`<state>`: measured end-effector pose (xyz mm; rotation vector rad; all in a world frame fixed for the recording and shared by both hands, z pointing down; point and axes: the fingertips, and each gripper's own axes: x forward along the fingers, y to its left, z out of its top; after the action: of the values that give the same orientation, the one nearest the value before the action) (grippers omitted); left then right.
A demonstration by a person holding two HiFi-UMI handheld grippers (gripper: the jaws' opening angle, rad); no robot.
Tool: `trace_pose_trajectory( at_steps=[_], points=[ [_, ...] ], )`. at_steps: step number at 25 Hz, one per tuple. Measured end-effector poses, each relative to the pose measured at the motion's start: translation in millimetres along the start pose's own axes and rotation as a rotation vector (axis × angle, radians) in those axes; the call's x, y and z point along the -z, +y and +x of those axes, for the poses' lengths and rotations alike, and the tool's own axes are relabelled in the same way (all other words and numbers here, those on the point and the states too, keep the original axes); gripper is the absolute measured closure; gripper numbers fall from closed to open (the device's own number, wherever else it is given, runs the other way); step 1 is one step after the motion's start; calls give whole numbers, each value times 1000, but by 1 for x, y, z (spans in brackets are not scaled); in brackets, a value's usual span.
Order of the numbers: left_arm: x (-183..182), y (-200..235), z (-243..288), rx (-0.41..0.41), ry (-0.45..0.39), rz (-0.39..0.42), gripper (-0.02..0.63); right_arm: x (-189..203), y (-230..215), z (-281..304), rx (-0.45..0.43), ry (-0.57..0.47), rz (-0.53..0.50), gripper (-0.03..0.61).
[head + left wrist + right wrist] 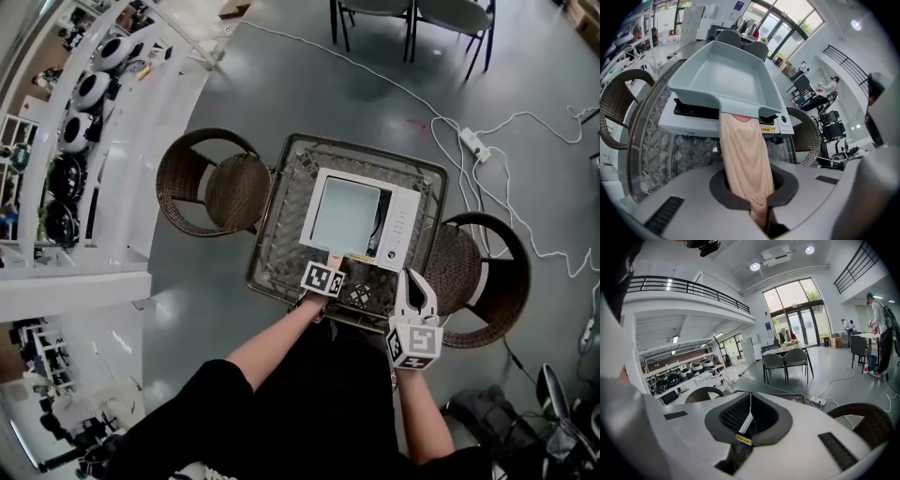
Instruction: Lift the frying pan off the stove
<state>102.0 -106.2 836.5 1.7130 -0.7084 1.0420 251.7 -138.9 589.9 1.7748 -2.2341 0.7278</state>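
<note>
- Gripping handle (743, 157): left gripper (759, 208) pinched on it, pan (726, 79) just ahead, over stove (689, 124).
- Right gripper (740, 439): jaws pressed together, nothing between, stove off its left.

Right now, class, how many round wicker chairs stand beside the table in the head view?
2. One wicker chair stands at the table's left side in the head view; the other stands at its right side. None seems hidden.

Grey glossy floor (272, 84). Left wicker chair (234, 192), right wicker chair (469, 272). White shelving (89, 150) far left. Power strip (474, 143) with cable, far right. Tall windows (797, 303); ceiling lights (754, 266) on.
</note>
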Motion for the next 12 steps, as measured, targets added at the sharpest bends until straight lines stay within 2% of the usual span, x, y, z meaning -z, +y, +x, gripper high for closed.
trace_pose_trajectory(
  at_steps=[7, 12],
  points=[
    [4, 4, -12, 1, -13, 21, 583, 7, 20, -2, -15, 13, 10, 548],
    [-1, -2, -34, 19, -54, 48, 584, 0, 39, -10, -19, 11, -4, 548]
  ],
)
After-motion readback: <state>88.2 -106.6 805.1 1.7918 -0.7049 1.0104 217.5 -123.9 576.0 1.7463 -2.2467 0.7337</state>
